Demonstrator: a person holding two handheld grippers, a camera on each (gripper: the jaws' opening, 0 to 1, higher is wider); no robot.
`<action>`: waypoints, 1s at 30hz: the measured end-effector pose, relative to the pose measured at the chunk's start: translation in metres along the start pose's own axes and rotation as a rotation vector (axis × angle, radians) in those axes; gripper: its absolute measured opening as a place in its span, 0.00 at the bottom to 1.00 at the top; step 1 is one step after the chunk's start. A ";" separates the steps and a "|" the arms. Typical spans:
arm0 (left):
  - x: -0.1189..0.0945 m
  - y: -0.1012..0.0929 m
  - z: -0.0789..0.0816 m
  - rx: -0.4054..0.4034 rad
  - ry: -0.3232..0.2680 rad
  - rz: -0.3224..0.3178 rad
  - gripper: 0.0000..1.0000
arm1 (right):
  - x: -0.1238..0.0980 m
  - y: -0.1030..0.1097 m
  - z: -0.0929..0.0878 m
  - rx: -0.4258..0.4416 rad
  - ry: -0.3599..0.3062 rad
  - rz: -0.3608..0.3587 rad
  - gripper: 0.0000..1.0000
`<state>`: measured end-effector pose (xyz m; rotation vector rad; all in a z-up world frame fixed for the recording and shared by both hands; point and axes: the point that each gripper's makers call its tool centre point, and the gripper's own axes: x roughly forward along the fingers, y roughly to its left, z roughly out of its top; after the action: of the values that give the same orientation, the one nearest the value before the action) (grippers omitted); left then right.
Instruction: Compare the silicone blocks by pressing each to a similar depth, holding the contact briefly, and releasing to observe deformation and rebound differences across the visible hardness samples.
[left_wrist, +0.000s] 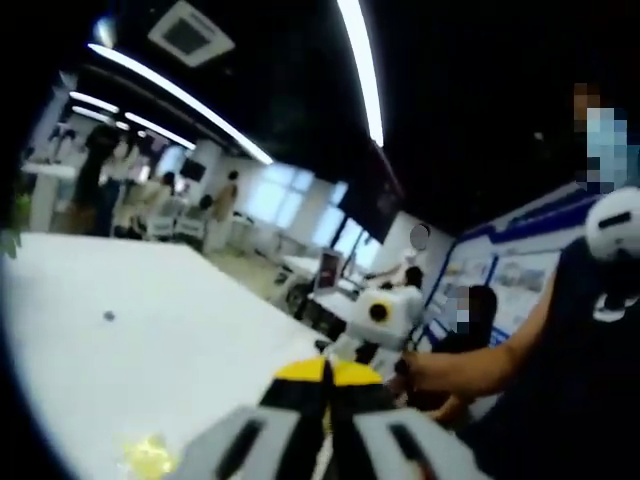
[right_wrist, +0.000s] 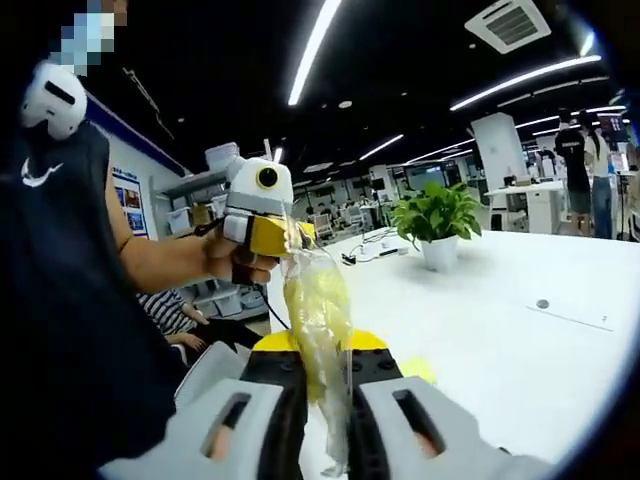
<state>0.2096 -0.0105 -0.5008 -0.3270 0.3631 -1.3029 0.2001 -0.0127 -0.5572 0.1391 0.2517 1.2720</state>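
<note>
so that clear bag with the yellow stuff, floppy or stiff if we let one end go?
Likely floppy: the clear bag sags and wrinkles between the left gripper and right gripper. Probably light, since it hangs from thin pinches. The film looks glossy, so it may slip; the yellow contents seem to bunch mid-bag.

Two claws show: the left claw (right_wrist: 283, 238) and the right claw (right_wrist: 322, 400). They hold one clear plastic bag of yellow pieces (right_wrist: 318, 320) between them. One white desk (right_wrist: 520, 350) carries one green potted plant (right_wrist: 437, 222) and one small yellow scrap (left_wrist: 150, 456).
</note>
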 end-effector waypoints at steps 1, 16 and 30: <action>0.000 0.000 0.000 0.004 0.000 -0.001 0.00 | 0.000 0.000 0.001 -0.005 0.002 -0.004 0.02; -0.002 0.003 -0.001 0.040 -0.001 0.021 0.00 | 0.002 -0.004 -0.002 -0.017 0.017 -0.019 0.01; -0.003 0.003 -0.003 0.042 0.014 0.037 0.00 | 0.002 -0.001 -0.004 -0.013 0.016 -0.014 0.09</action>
<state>0.2101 -0.0071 -0.5050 -0.2747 0.3511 -1.2757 0.2001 -0.0109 -0.5617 0.1156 0.2582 1.2608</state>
